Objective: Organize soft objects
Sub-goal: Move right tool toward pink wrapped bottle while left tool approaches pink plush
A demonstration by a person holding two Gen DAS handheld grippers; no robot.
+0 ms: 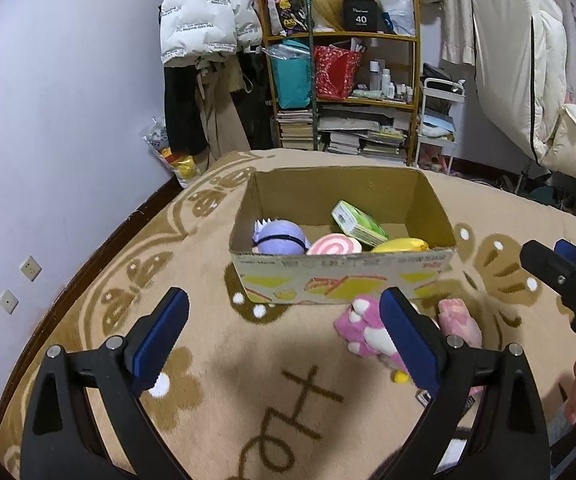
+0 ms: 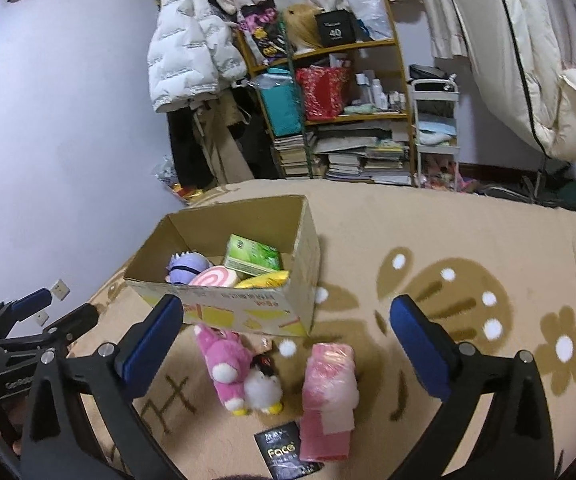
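Note:
A cardboard box point(image 1: 431, 208) point(image 2: 307, 248) stands on the patterned blanket. It holds a purple plush point(image 1: 282, 236) point(image 2: 186, 268), a pink swirl cushion point(image 1: 333, 245) point(image 2: 216, 278), a green tissue pack point(image 1: 357, 222) point(image 2: 252, 256) and a yellow soft item point(image 1: 401, 245) point(image 2: 266, 279). In front of the box lie a pink plush toy point(image 1: 361, 326) point(image 2: 226, 360) and a pink wrapped pack point(image 1: 457, 320) point(image 2: 327, 392). My left gripper point(image 1: 284, 332) is open and empty, left of the plush. My right gripper point(image 2: 286, 344) is open and empty above both pink items; it also shows in the left wrist view point(image 1: 555, 258).
A black "Face" packet point(image 2: 286, 454) lies near the front edge. Behind the bed stand a cluttered shelf point(image 1: 343, 80) with books, hanging coats point(image 1: 208, 12), a white trolley point(image 1: 439, 120) and a pale wall on the left. Bedding point(image 2: 527, 60) hangs at the right.

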